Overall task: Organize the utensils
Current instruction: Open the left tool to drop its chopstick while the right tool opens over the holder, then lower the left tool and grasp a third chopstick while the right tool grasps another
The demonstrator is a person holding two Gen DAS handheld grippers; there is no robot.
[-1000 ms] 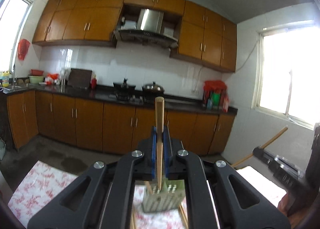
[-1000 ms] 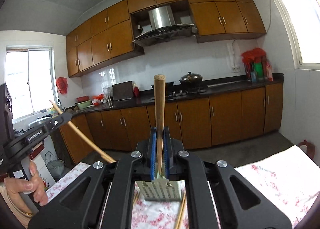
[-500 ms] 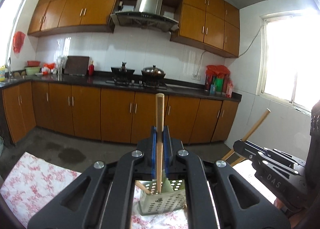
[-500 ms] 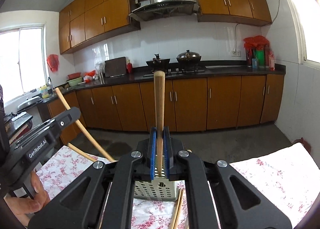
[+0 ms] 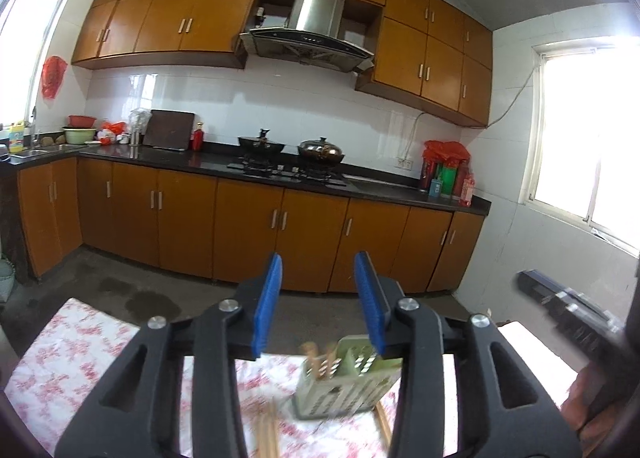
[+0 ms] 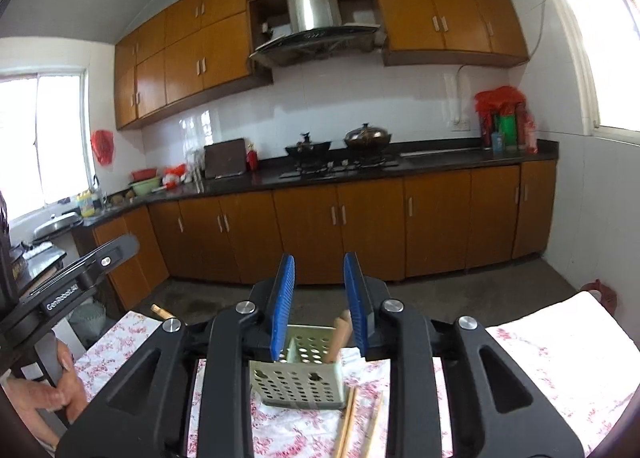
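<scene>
**Premises: domestic kitchen**

Wooden wall cupboards point(image 5: 176, 22) and base units point(image 6: 368, 226) run along a white-tiled wall. A steel extractor hood point(image 5: 308, 34) hangs above a gas hob point(image 6: 340, 168) carrying two lidded pots. Dark worktop point(image 5: 180, 156) holds bowls, a chopping board and bottles. Windows on both sides.

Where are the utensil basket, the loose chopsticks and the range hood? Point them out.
utensil basket point(image 6: 298, 382), right wrist view, perforated front wall.
loose chopsticks point(image 6: 347, 418), right wrist view, middle of shafts.
range hood point(image 5: 318, 18), left wrist view, steel chimney.
</scene>
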